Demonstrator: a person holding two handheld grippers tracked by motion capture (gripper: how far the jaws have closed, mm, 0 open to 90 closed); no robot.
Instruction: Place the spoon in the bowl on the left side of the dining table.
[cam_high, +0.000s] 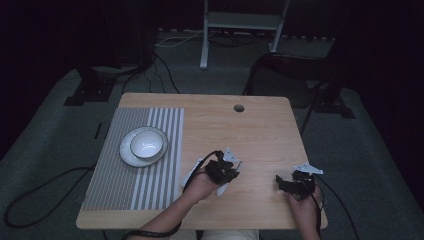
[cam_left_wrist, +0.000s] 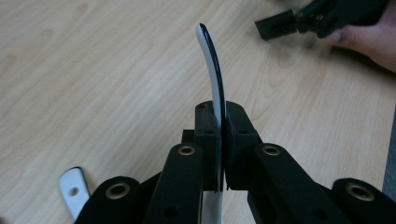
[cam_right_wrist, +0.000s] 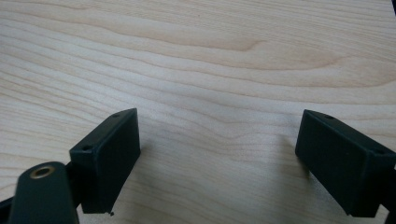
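1. Wooden table (cam_high: 260, 130); a striped grey mat (cam_high: 125, 170) covers its left part.
2. On the mat, a white bowl (cam_high: 146, 143) sits inside a plate (cam_high: 129, 156).
3. Left gripper (cam_left_wrist: 220, 135): jaws closed on a thin, curved white-and-black utensil (cam_left_wrist: 211, 60), likely a spoon held edge-on, its tip sticking out past the pads above the bare wood.
4. Right gripper (cam_right_wrist: 217, 154): jaws wide apart, nothing between them, low over the table's near right part.
5. The grippers are near each other, well apart from the bowl.
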